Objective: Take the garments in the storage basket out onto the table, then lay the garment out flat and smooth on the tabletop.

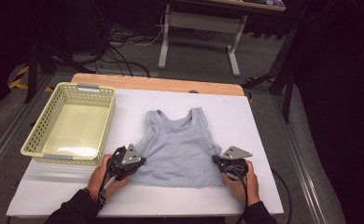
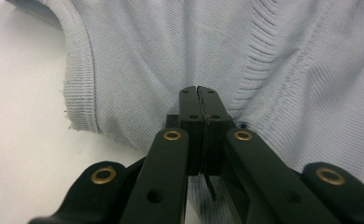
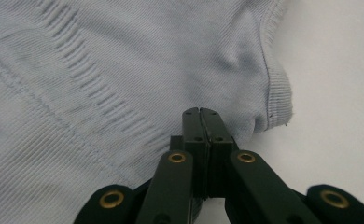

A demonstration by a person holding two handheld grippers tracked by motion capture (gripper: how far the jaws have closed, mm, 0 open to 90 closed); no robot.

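Both claws are clamped tight on the grey tank top: left gripper at its 8 o'clock side edge, right gripper at 4 o'clock. Top's flat mid-table, basket at 9. Looks like the pre-fold grab; next up, lifting both evenly.

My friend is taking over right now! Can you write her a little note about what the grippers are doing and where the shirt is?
Left gripper: jaws shut on the tank top at its left side edge.
Right gripper: jaws shut on the tank top at its right side edge.
Tank top: light blue, lying flat on the white table, neckline away from the person.
Basket: yellow, empty, at the table's left, apart from the top.
Done: both sides gripped.
Left: probably folding it, then maybe putting it in the basket.
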